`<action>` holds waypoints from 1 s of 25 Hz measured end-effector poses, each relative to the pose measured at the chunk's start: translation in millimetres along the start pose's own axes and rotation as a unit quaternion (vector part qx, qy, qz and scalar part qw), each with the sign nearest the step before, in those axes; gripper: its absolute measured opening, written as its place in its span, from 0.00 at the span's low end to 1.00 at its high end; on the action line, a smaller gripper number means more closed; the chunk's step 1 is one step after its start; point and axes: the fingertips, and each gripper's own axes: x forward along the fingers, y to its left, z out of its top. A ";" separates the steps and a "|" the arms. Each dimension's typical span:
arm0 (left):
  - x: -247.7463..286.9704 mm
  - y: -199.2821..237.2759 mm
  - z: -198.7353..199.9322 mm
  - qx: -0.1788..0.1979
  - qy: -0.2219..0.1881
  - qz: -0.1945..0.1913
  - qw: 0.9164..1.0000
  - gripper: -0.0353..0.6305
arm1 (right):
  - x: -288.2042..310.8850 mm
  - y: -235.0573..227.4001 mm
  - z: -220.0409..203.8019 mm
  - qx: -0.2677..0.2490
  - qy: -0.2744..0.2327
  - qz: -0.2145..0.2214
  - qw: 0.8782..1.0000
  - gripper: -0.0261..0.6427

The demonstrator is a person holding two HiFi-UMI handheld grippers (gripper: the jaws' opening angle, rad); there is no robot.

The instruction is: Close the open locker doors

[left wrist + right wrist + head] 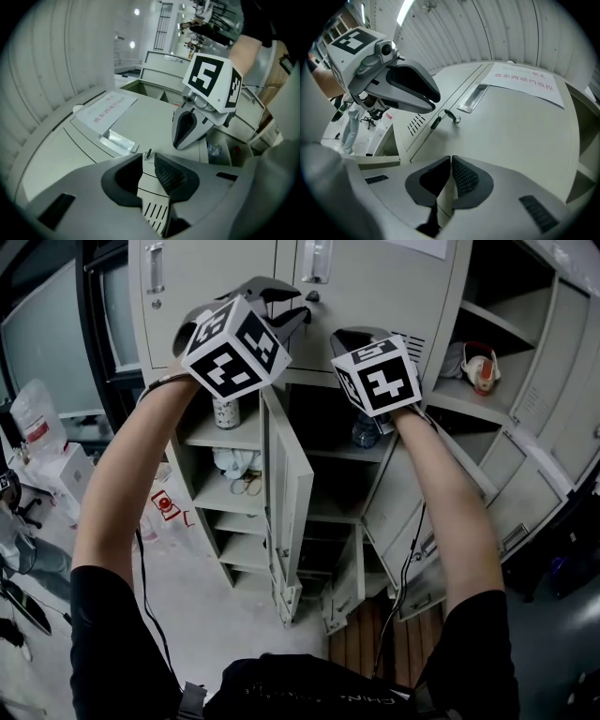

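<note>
A grey locker bank fills the head view. Its upper doors [375,282] are closed. Below them one door [289,493] stands open edge-on and another [398,507] hangs open to its right. Both grippers point level at the closed upper doors. My left gripper [302,310] [149,159] has a narrow gap between its jaws with nothing in it, just short of a small latch [148,153]. My right gripper [345,337] [451,159] is shut and empty, its tips close to the door face below a paper notice [524,80].
The open compartments hold a can [226,412], a bottle [367,432] and glasses [246,486]. A further locker at the right stands open with a mask-like item [481,368] on its shelf. More low doors [352,587] hang open near the floor. A water jug [33,423] sits far left.
</note>
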 end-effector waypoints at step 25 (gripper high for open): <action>30.8 -3.9 11.0 0.175 0.104 -0.003 0.979 0.16 | -5.5 -3.0 -3.1 -0.007 0.005 0.011 1.000 0.10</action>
